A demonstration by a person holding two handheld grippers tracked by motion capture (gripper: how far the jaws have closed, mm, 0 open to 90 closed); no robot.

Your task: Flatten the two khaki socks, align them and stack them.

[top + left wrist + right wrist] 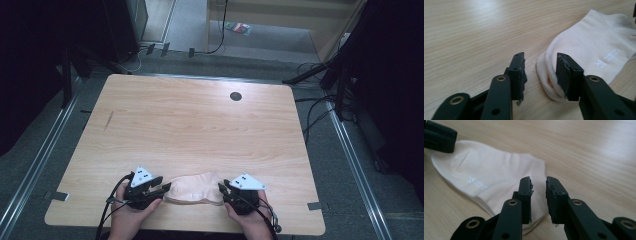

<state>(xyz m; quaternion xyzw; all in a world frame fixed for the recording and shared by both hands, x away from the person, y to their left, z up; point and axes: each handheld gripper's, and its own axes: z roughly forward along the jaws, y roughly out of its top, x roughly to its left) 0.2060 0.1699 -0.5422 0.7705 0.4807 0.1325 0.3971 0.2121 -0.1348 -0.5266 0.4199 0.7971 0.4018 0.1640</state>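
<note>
I cannot read the small pale print [607,59] on the cream fabric sock [596,47], whose far end the left gripper view's frame cuts off, its open end half hidden behind a black jaw.

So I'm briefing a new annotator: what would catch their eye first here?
A pale cream sock lying flat at the near edge of the wooden table, the only cloth on it. The left gripper and right gripper flank its two ends, jaws open, gripping nothing yet.
</note>
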